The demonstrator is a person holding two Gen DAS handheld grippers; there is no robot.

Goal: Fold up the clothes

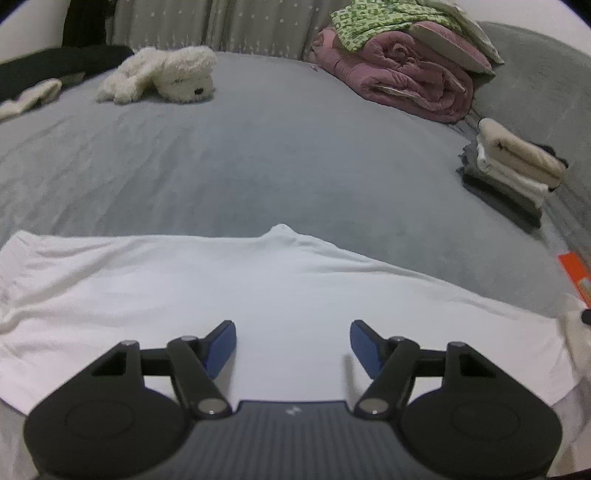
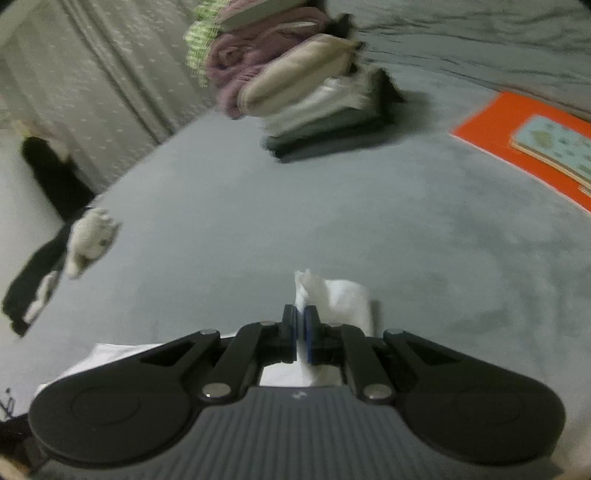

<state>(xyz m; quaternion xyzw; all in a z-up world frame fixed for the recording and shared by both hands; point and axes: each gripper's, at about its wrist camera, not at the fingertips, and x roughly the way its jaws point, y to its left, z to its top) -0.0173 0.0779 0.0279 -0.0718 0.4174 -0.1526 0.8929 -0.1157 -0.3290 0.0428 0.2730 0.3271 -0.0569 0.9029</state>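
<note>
Grey bed [image 1: 295,155], curtain [image 1: 229,26] behind; folded stack [image 2: 321,103], orange book [image 2: 517,140]. Left gripper [image 1: 293,341] wide above white shirt [image 1: 258,288]; right gripper [image 2: 300,326] pinching shirt edge.

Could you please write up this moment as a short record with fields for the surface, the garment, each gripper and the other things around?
surface: grey bed sheet
garment: white shirt, spread flat on the near part of the bed
left gripper: open above the shirt, nothing between its fingers
right gripper: shut on a bunched edge of the shirt
folded stack: on the bed, right side in the left wrist view
plush toy: white, far left
pink quilt: rolled, far right
orange book: lying beyond the stack
</note>
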